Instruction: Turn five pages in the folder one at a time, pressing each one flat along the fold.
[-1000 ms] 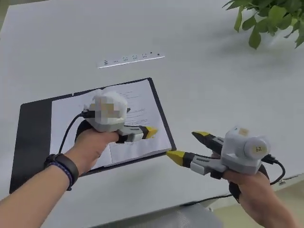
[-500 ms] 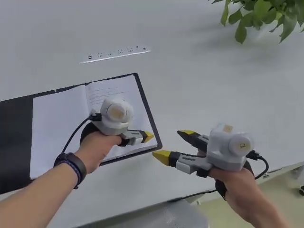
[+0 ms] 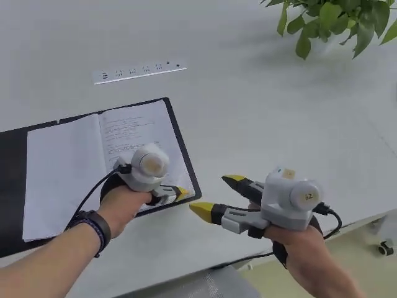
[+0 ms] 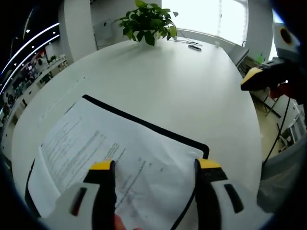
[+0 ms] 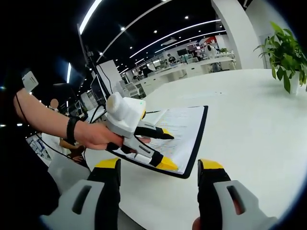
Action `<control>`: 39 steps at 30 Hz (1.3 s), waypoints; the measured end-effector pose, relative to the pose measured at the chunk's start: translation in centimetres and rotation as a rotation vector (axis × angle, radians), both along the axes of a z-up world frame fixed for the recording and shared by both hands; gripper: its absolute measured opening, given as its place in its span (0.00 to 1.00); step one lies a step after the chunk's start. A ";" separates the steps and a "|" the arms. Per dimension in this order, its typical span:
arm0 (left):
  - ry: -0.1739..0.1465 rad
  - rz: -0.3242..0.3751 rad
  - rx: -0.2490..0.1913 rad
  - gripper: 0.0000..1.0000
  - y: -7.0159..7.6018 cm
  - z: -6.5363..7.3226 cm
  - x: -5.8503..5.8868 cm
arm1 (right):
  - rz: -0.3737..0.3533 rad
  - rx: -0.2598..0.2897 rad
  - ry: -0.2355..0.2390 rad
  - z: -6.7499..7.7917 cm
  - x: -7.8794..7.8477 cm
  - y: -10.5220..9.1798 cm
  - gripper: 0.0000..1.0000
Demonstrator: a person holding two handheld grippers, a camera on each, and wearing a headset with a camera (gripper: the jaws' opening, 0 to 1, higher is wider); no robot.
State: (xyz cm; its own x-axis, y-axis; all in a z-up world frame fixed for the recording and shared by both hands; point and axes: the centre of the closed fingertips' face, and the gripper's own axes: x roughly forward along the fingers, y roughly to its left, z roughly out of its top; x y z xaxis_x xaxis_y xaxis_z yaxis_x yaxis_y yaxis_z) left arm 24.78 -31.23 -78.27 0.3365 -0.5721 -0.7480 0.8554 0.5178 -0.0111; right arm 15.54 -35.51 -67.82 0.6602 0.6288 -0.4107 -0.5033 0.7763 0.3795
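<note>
Since a page [image 3: 139,133] probably needs catching, left hand-held gripper [image 4: 155,165] and right hand-held gripper [image 3: 217,194] are held wide open, empty, around the folder's [image 3: 11,186] 4 o'clock corner.

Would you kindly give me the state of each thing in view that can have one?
folder, open, lying flat on the table.
right-hand page, lying flat, not lifted.
left gripper, open, jaws over the page's near corner, nothing clamped.
right gripper, open, empty, over bare table beside the folder.
</note>
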 end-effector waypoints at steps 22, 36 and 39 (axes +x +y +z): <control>0.022 0.048 -0.063 0.54 0.7 0.3 1.0 | 0.060 -0.002 0.033 -1.2 1.1 1.1 0.60; 0.008 0.076 -0.086 0.46 1.4 0.3 1.5 | 0.075 0.026 0.042 -1.7 4.1 1.7 0.55; 0.008 0.088 -0.095 0.43 1.5 0.4 1.8 | 0.085 0.027 0.041 -1.6 4.7 2.1 0.55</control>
State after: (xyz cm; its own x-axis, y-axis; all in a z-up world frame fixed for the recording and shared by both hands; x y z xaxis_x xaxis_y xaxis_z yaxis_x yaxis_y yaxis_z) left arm 26.59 -29.72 -77.92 0.3827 -0.6092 -0.6946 0.8063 0.5873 -0.0707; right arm 20.29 -33.43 -69.43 0.5870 0.6932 -0.4183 -0.5504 0.7206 0.4218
